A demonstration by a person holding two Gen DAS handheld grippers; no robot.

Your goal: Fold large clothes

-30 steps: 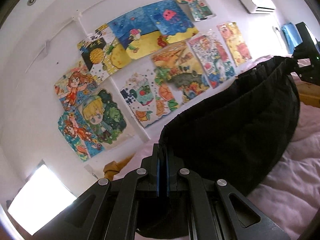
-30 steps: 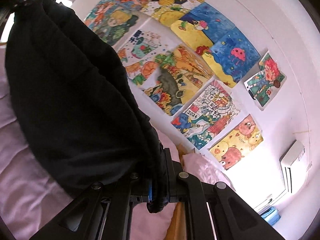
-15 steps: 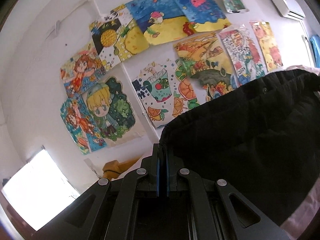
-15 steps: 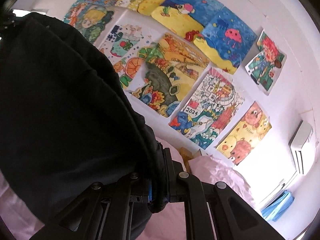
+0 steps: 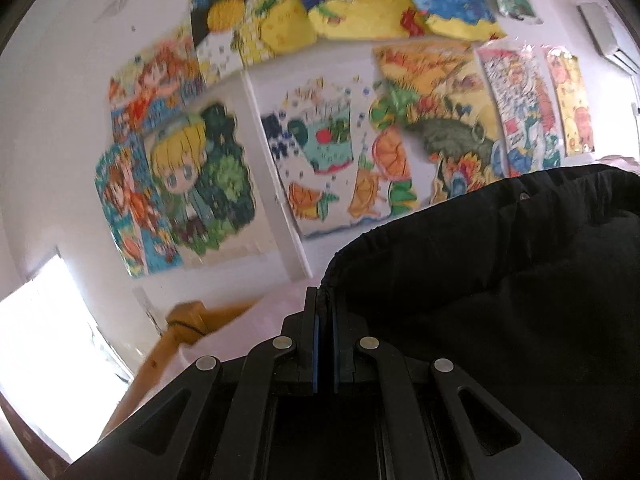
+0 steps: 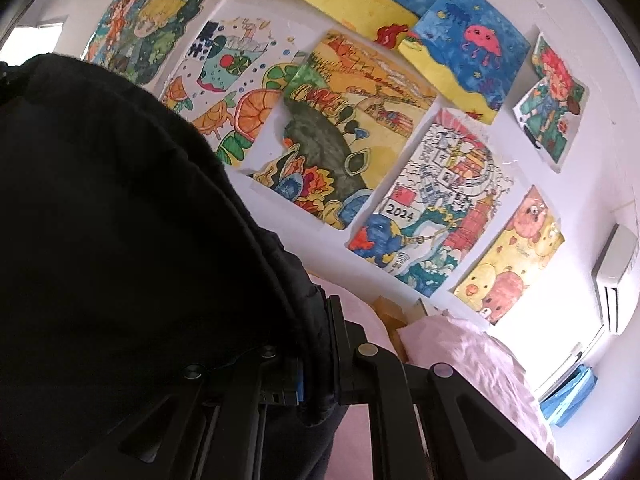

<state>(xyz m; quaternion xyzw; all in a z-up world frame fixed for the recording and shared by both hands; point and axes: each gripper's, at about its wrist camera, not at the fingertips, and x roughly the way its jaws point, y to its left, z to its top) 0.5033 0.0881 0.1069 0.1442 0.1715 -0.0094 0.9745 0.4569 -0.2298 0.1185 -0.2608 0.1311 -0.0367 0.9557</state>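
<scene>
A large black padded garment (image 5: 500, 280) hangs stretched between my two grippers. In the left wrist view it fills the lower right, and my left gripper (image 5: 325, 300) is shut on its gathered hem at the left end. In the right wrist view the same black garment (image 6: 120, 220) covers the whole left side, and my right gripper (image 6: 316, 320) is shut on its thick edge, which wraps over the left finger. Both grippers are raised and face the wall.
Ahead is a white wall covered with several colourful children's drawings (image 6: 352, 132). A pink bedsheet (image 6: 472, 356) lies below, with a wooden bed frame post (image 5: 188, 320) at the left. An air conditioner (image 6: 616, 276) and a bright window (image 5: 44, 320) sit at the sides.
Both grippers have carried the garment closer to the wall, so the drawings look larger. The views rolled, and the garment now hides the other gripper and most of the bed.
</scene>
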